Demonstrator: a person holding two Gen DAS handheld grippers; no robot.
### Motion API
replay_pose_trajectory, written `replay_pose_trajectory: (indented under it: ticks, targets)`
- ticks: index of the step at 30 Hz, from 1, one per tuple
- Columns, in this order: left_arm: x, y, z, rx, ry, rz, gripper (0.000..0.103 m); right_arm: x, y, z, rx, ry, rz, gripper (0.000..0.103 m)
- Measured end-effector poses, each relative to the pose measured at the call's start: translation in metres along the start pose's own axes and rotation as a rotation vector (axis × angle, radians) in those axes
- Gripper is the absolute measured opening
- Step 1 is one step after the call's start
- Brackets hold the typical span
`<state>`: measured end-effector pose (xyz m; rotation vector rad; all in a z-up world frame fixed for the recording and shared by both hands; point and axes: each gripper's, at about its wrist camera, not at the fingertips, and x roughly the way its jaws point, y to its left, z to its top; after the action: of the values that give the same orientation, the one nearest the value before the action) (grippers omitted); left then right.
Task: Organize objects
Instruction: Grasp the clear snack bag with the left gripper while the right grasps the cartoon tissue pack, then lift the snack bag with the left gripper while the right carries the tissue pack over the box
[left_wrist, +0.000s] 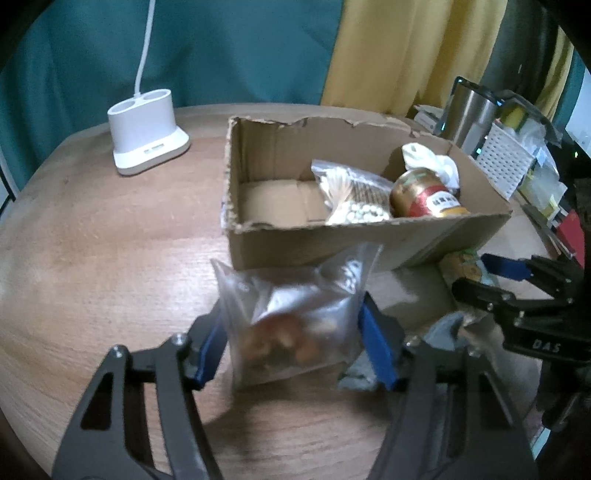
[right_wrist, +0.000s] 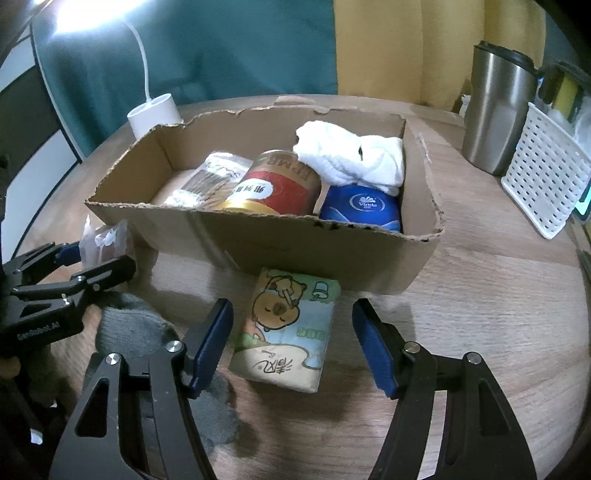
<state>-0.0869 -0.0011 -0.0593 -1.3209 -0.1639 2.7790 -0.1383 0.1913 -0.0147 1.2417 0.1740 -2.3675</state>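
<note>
Left hand-held gripper (left_wrist: 291, 343) is clamped on the snack bag (left_wrist: 295, 325); lift it clear over the box (left_wrist: 332, 243) rim. Right hand-held gripper (right_wrist: 291, 347) is released, straddling the tissue pack (right_wrist: 288, 328).

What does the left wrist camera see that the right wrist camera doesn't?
Only the left wrist view shows all of the clear snack bag, sitting between the left hand-held gripper pads. Only the right wrist view shows the blue pack in the box and the whole tissue pack between the right hand-held gripper pads, untouched. Both show the box, can and steel cup.
</note>
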Motion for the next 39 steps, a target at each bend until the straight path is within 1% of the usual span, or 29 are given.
replay_pose_trajectory:
  ticks: [1,3,4,11,17,39]
  targets:
    - [-0.001,0.0,-0.001,0.0,-0.002,-0.002,0.065,0.001,0.0,-0.001,-0.002,0.001,-0.001,0.066]
    - [-0.003,0.0,-0.001,-0.002,-0.005,-0.008,0.065,0.002,0.002,-0.002,-0.013,0.008,-0.005,0.056]
    - [-0.004,0.0,-0.001,-0.002,-0.009,-0.01,0.065,0.002,0.003,-0.002,-0.018,0.008,-0.001,0.055]
    - [-0.014,0.002,0.0,-0.006,-0.023,-0.025,0.064,-0.005,0.007,-0.005,-0.028,-0.005,-0.002,0.054]
    - [-0.029,0.002,0.003,-0.004,-0.055,-0.028,0.064,-0.017,0.007,-0.003,-0.033,-0.027,0.0,0.054]
    - [-0.066,0.001,0.012,-0.004,-0.126,-0.013,0.064,-0.062,0.004,0.006,-0.04,-0.134,0.004,0.054]
